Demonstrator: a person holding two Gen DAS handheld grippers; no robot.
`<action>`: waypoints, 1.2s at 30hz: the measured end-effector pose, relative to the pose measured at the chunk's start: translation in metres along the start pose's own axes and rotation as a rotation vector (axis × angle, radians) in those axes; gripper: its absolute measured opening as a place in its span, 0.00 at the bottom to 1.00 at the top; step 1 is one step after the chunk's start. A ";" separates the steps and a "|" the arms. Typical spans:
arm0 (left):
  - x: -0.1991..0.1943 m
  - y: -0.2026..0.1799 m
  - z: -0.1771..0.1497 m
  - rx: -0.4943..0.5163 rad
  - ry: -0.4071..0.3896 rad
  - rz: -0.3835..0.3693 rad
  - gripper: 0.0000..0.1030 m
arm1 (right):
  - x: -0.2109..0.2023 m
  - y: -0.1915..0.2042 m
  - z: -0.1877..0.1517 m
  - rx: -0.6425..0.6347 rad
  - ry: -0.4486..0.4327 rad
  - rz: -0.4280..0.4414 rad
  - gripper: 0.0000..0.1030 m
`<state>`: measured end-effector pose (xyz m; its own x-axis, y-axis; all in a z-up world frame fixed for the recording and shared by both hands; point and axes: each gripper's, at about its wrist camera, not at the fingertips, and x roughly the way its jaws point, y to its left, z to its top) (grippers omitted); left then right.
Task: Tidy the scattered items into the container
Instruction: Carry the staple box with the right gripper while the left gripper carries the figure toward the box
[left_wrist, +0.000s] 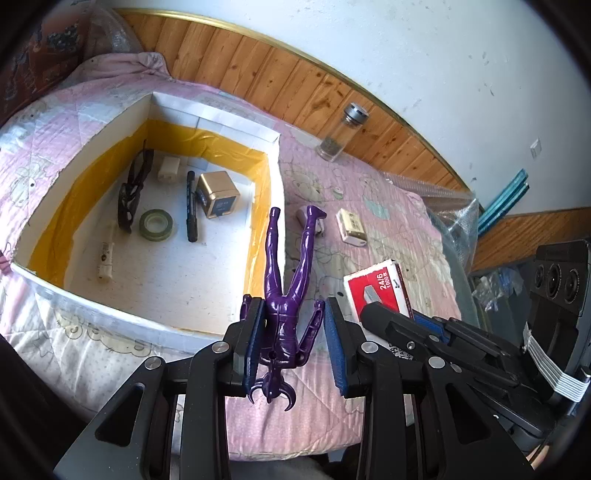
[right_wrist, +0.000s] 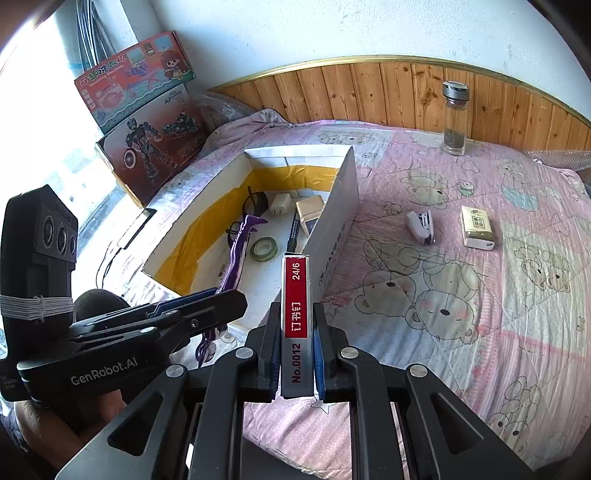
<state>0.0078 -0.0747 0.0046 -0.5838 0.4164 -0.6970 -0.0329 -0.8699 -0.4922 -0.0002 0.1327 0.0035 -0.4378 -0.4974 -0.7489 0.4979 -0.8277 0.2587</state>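
Note:
My left gripper (left_wrist: 293, 306) is shut on a purple toy figure (left_wrist: 284, 317), held head-down with its legs over the near right corner of the container. The container (left_wrist: 92, 306) is a white box lined with yellow tape, lying on the pink quilt; glasses (left_wrist: 133, 188), a marker (left_wrist: 191, 206), a tape roll (left_wrist: 156, 224) and a gold cube (left_wrist: 218, 194) lie inside. My right gripper (right_wrist: 296, 314) is shut on a red and white staple box (right_wrist: 297, 295), held edge-up just right of the container's wall (right_wrist: 343, 199). A small stapler (right_wrist: 421, 225) and a beige pack (right_wrist: 476, 225) lie on the quilt.
A glass bottle (right_wrist: 455, 118) stands by the wooden wall panel at the back of the bed. Toy cartons (right_wrist: 147, 110) lean at the far left by the window. Bubble wrap (left_wrist: 450, 210) lies off the bed's right edge.

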 end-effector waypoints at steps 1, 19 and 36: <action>-0.001 0.002 0.001 -0.007 -0.005 0.000 0.32 | 0.000 0.003 0.001 -0.005 0.000 0.002 0.15; -0.018 0.056 0.032 -0.132 -0.050 -0.007 0.32 | 0.020 0.046 0.029 -0.078 0.006 0.051 0.15; -0.020 0.112 0.071 -0.319 -0.056 -0.032 0.32 | 0.054 0.066 0.053 -0.129 0.036 0.079 0.15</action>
<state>-0.0417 -0.1993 0.0005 -0.6305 0.4195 -0.6531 0.1986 -0.7262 -0.6582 -0.0309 0.0374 0.0126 -0.3673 -0.5480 -0.7515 0.6225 -0.7452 0.2391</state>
